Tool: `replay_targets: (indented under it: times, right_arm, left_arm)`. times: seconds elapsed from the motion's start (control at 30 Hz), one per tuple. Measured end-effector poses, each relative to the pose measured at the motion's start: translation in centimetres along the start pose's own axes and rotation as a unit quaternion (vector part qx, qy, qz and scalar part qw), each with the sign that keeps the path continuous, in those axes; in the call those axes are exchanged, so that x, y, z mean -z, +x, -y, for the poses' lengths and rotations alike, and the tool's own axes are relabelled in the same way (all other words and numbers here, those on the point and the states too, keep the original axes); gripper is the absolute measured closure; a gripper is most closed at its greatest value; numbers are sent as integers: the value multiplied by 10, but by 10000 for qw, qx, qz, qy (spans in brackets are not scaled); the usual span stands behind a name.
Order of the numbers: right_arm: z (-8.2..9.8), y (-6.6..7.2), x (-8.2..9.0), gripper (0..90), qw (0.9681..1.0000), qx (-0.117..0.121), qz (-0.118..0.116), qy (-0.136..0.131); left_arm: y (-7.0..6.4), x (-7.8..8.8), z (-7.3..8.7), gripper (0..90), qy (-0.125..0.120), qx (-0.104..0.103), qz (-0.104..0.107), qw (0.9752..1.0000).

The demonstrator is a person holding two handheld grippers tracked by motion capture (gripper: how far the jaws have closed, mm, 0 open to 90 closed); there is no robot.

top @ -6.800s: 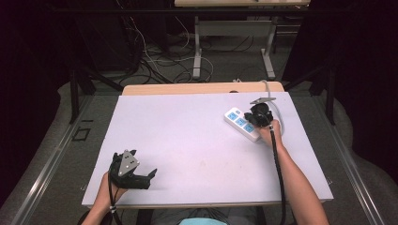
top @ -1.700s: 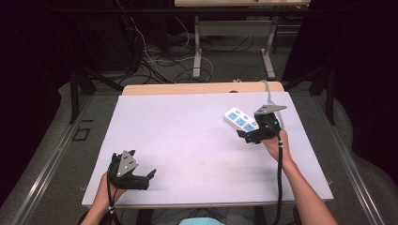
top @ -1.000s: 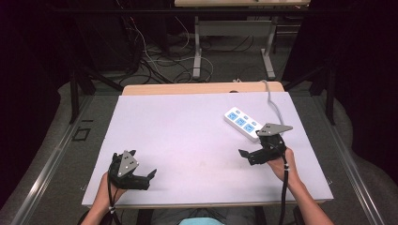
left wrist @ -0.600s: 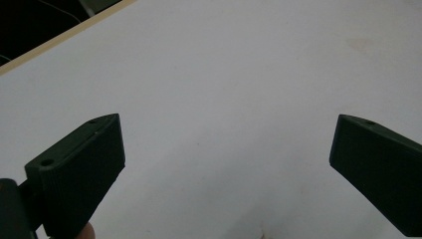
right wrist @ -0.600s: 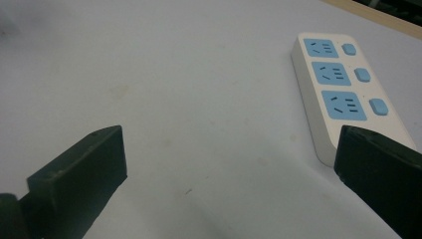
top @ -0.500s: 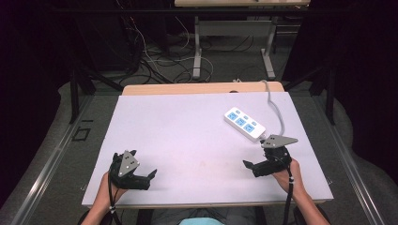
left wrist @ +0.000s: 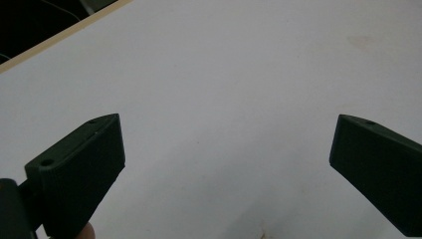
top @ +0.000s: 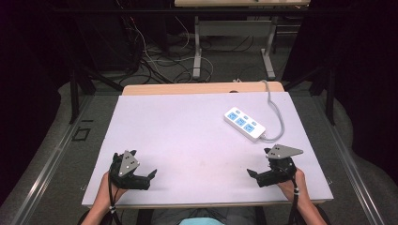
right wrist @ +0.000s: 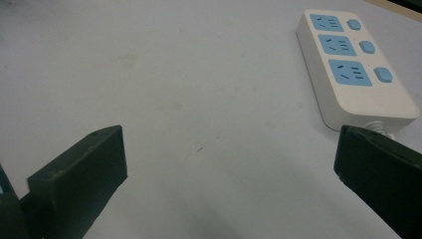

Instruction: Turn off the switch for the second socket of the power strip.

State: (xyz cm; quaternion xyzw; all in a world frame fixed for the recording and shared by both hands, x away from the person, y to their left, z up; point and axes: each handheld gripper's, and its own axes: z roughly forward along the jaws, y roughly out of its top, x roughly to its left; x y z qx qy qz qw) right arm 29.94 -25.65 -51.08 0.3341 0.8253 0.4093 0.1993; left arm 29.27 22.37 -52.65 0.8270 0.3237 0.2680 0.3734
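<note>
A white power strip (top: 244, 123) with blue sockets lies flat on the white table (top: 187, 126) at the right, and its grey cable (top: 274, 105) runs off the far edge. My right gripper (top: 257, 162) is near the front right edge, open, with nothing between its jaws. In the right gripper view the power strip (right wrist: 356, 64) lies ahead at the upper right, apart from the right gripper (right wrist: 229, 169). Resting open near the front left edge is my left gripper (top: 142, 162). The left gripper (left wrist: 226, 164) has bare table between its jaws.
A wooden strip (top: 202, 88) borders the table's far edge. Beyond it, table legs (top: 197, 47) and loose cables (top: 150, 61) lie on the dark floor. Metal rails (top: 51, 164) run along both sides of the table.
My right gripper has drawn back from the power strip toward the front right edge, open and holding nothing. The power strip stays where it lay. The left gripper has not moved.
</note>
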Motion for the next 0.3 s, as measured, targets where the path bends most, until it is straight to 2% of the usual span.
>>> replay_targets:
  times: [0.03,0.17,0.3]
  right_arm:
    - [1,0,1,0,10000,56,16,-23]
    - [6,0,1,0,10000,-21,11,6]
    - [7,-1,1,0,10000,25,38,-22]
  left_arm:
    - [0,0,0,8,-17,18,2,10000]
    - [0,0,0,7,-18,11,5,10000]
    - [0,-1,0,7,1,9,1,10000]
